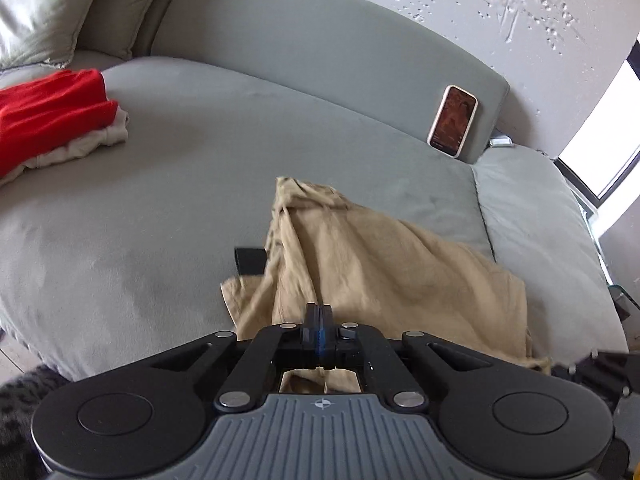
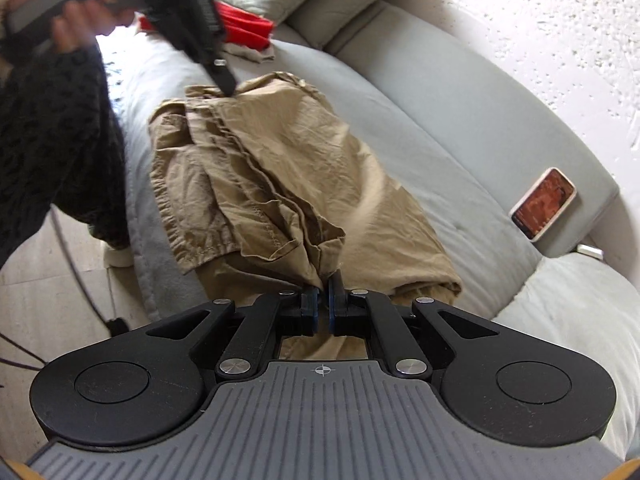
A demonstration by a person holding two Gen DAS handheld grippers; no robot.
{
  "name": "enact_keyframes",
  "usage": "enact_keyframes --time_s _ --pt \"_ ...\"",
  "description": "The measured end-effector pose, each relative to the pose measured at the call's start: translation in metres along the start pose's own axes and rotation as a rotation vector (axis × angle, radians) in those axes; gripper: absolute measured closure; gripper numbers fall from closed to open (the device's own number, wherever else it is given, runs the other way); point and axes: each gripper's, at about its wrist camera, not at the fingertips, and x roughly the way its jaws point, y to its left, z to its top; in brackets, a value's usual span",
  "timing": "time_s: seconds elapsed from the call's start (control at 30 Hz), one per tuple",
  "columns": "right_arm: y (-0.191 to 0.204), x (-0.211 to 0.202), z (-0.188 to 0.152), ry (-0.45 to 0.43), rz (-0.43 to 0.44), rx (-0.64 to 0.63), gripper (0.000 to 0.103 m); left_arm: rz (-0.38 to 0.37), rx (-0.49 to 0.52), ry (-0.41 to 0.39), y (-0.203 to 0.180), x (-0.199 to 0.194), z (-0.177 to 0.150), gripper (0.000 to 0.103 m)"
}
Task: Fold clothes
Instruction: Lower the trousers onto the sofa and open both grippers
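Tan pants (image 2: pixel 280 184) lie on the grey sofa seat (image 1: pixel 160 200). In the right wrist view their long side runs from the upper middle of the frame down to the lower middle, a bit slanted. Which end is the waist is hard to tell, because the cloth is bunched and folded over itself.

At the top end, the left gripper (image 2: pixel 228 84) comes down from the upper left, and its tip touches the cloth. In the left wrist view its fingers are pressed tight together on a fold of the pants. A hand (image 2: pixel 68 8) in the upper left corner holds it, blurry and cut off by the edge.

At the bottom end, the right gripper (image 2: pixel 323 300) has its fingers a small way apart, with a ridge of cloth in the gap. Whether the pads still press on it is hard to see.

Further out, a phone (image 1: pixel 453 121) leans on the sofa back. A red cloth (image 1: pixel 48 116) sits on a pale one at the left edge, partly cut off. A small black thing (image 1: pixel 250 260) pokes out from under the pants.
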Motion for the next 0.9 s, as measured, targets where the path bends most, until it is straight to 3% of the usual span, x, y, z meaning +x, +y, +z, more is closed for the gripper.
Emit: enact_keyframes --time_s 0.03,0.1,0.2,0.33,0.37,0.4,0.47,0.57,0.63,0.7,0.8,0.9 --pt "-0.002 -0.001 0.001 0.014 -0.01 0.018 0.077 -0.003 -0.007 0.008 0.002 0.0 -0.004 0.103" --pt "-0.007 -0.009 0.001 0.032 -0.039 0.083 0.062 -0.002 -0.019 0.023 0.006 0.003 -0.009 0.103" --pt "-0.021 -0.03 0.001 0.024 -0.057 0.253 0.044 -0.01 -0.051 0.039 0.013 0.008 -0.012 0.103" --pt "-0.046 -0.056 0.007 -0.053 -0.062 0.513 0.043 -0.051 -0.07 -0.017 0.012 -0.003 -0.01 0.103" --pt "-0.052 -0.058 0.011 -0.07 -0.057 0.568 0.043 -0.064 -0.079 -0.057 0.013 -0.01 -0.008 0.094" --pt "-0.057 -0.058 0.016 -0.085 -0.048 0.616 0.043 -0.076 -0.089 -0.096 0.014 -0.017 -0.006 0.076" --pt "-0.066 -0.056 0.026 -0.112 -0.03 0.701 0.043 -0.071 -0.105 -0.18 0.017 -0.03 -0.002 0.057" --pt "-0.064 -0.046 0.038 -0.141 -0.008 0.73 0.043 -0.036 -0.121 -0.217 0.023 -0.028 0.01 0.05" --pt "-0.057 -0.038 0.042 -0.146 0.018 0.747 0.043 -0.042 -0.118 -0.168 0.025 -0.007 0.023 0.055" --pt "-0.052 -0.03 0.042 -0.13 0.046 0.77 0.043 -0.057 -0.12 -0.111 0.026 0.012 0.031 0.077" --pt "-0.048 -0.027 0.039 -0.114 0.06 0.789 0.043 -0.095 -0.091 -0.074 0.022 0.025 0.032 0.095" --pt "-0.047 -0.027 0.032 -0.096 0.05 0.799 0.043 -0.057 -0.06 -0.068 0.016 0.025 0.022 0.102"
